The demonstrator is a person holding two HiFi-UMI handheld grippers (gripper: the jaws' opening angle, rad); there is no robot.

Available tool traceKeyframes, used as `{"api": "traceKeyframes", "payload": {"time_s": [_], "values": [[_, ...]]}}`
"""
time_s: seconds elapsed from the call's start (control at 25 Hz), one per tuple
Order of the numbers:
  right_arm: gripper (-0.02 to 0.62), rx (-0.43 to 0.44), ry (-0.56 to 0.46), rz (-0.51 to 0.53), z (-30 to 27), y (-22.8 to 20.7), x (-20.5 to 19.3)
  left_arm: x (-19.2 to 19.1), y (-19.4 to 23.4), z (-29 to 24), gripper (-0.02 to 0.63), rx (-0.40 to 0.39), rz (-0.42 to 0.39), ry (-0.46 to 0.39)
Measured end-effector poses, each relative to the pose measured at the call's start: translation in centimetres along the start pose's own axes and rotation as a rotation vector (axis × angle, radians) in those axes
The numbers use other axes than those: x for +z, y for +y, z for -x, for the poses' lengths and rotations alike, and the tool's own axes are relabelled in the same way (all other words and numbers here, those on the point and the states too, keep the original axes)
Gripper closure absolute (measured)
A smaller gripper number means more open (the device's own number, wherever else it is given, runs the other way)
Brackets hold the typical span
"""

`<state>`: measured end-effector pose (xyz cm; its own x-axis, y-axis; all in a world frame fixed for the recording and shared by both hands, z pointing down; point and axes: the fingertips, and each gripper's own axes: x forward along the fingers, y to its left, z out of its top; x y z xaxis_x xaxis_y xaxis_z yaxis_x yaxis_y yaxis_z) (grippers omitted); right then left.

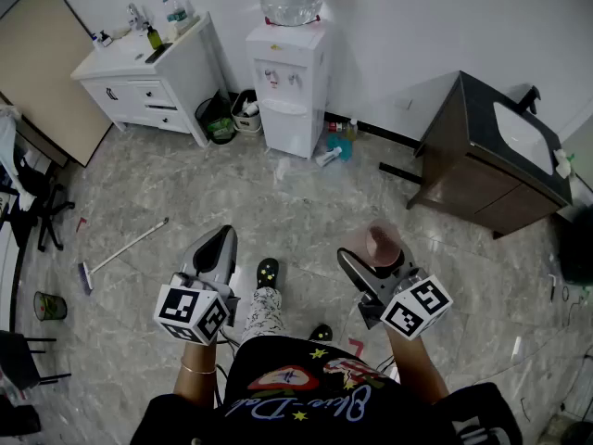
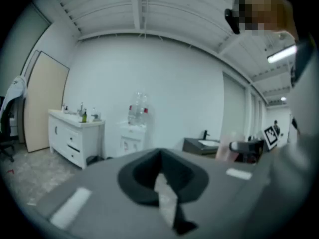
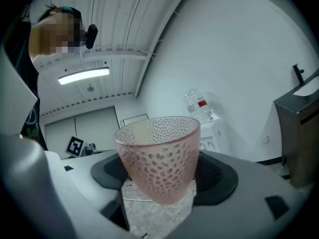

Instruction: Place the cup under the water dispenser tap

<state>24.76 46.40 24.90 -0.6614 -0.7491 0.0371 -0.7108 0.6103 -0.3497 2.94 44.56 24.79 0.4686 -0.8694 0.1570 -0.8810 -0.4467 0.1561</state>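
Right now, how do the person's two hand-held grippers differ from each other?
The right hand-held gripper clamps a translucent pink dimpled cup; the left hand-held gripper holds nothing. The right one's jaws stand wide apart around the cup; the left one's are closed together. Both face the white water dispenser across the room.

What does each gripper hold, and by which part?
The right gripper holds the pink cup by the lower part of its sides, between its fingers. The left gripper holds nothing.
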Motion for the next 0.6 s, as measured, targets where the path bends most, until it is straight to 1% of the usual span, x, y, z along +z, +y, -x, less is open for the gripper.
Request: {"api": "traceKeyframes", "payload": {"time_s": [0.2,0.28,0.4,0.48,0.6], "values": [[0.242,0.046,-0.007,0.022,-8.3,-0.1,1.1,0.9,5.9,-4.8,0.607,-0.009,-0.013,-0.012],[0.242,0.065,-0.006,0.019,-12.9,-0.4,0.8,1.6,9.0,-6.6,0.607,-0.008,-0.032,-0.016],[0.242,0.083,0.012,0.030,-21.1,-1.5,0.9,2.1,14.0,-9.6,0.608,-0.006,-0.058,0.024],[0.242,0.071,0.037,0.070,-26.5,-2.6,1.5,2.6,17.1,-12.3,0.609,-0.023,-0.062,0.042],[0.242,0.036,0.041,0.116,-33.5,-3.3,2.3,4.1,21.6,-16.2,0.607,-0.072,-0.029,0.043]]}}
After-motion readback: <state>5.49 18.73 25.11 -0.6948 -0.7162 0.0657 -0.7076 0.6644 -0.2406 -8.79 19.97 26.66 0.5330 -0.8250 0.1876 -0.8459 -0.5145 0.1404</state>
